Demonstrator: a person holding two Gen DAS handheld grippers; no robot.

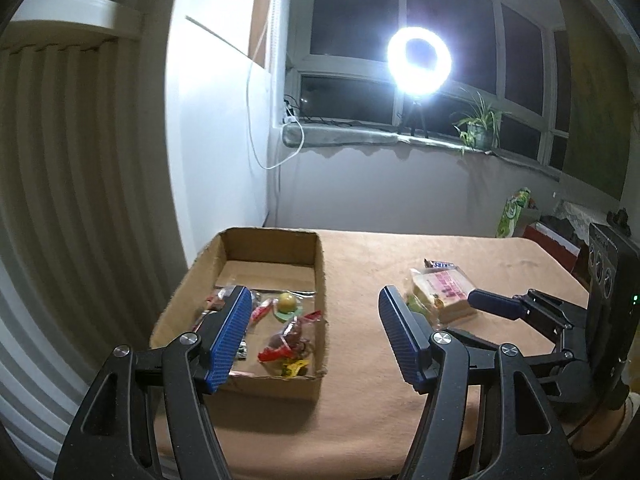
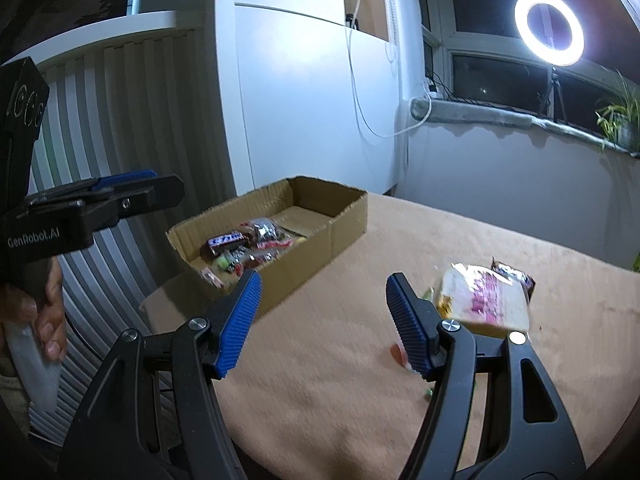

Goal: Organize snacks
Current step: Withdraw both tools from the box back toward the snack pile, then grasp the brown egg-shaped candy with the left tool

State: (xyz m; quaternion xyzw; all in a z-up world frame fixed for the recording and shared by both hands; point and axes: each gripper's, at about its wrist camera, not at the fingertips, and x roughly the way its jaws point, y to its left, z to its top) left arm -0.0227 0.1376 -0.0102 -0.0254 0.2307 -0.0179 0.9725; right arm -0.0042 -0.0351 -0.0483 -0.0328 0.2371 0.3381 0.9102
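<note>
- A tan cloth-covered table (image 1: 360, 380) carries everything.
- An open cardboard box (image 1: 322, 280) of wrapped snacks sits along its left edge.
- A pale snack packet (image 1: 448, 286) lies toward the right edge, touching a dark candy bar (image 1: 440, 264) behind it.

A ring light (image 1: 419, 60) glares before dark windows (image 1: 440, 12), beside white walls (image 1: 216, 120).

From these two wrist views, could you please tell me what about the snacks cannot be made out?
- Pale snack pack: printing unreadable in the right wrist view, smeared by motion blur.
- Small red item and green scrap: right wrist view, mostly hidden behind the right tool's finger.
- Green item beside the pack: left wrist view, partly covered by the left tool's finger.
- Cardboard box contents: near-left snacks hidden by the other finger.
</note>
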